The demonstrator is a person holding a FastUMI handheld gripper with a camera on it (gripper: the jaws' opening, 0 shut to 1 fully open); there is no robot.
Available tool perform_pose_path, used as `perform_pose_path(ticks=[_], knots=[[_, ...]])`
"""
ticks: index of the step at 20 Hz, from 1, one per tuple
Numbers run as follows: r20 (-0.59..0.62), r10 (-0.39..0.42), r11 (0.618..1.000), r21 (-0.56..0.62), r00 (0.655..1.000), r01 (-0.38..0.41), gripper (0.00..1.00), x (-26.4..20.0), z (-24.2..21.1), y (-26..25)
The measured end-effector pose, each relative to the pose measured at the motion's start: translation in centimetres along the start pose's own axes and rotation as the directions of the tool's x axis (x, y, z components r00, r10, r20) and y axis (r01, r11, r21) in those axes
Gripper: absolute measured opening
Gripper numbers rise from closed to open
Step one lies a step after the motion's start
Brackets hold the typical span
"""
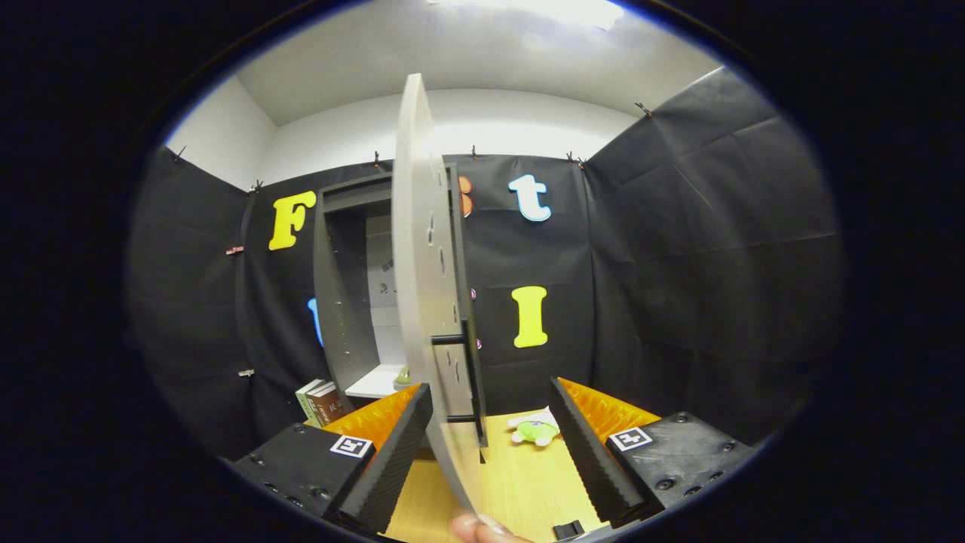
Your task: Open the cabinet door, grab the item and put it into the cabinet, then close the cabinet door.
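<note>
Grey door (422, 302) stands swung out edge-on between the spread fingers of the gripper (490, 430), touching only the left one, likely being pushed wide. Beyond them the toy (535, 430) lies on the table (520, 483), right of the cabinet (343, 302).

One cabinet (343, 294), one open door (422, 302), two books (320, 401), one plush toy (535, 428), one table (520, 483)

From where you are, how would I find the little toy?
Start at the tall grey cabinet against the booth's back wall, its door swung open edge-on between the gripper's open jaws. Look down to the wooden table just past the door's lower edge. The toy lies there: small, soft, green and white, unlike the upright books beside the cabinet.
</note>
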State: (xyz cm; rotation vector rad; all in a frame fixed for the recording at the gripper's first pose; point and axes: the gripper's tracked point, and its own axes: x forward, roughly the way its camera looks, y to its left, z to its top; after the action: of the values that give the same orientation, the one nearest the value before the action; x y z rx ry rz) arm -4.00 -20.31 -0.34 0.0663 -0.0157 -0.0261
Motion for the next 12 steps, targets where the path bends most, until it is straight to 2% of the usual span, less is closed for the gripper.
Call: perform_pose_path(ticks=[7, 12], knots=[[-0.045, 0.037, 0.999, -0.021, 0.998, -0.038, 0.98, 3.3, -1.8, 0.3], [-0.044, 0.029, 1.000, 0.012, 0.999, -0.029, 0.98, 3.9, -2.3, 0.7]])
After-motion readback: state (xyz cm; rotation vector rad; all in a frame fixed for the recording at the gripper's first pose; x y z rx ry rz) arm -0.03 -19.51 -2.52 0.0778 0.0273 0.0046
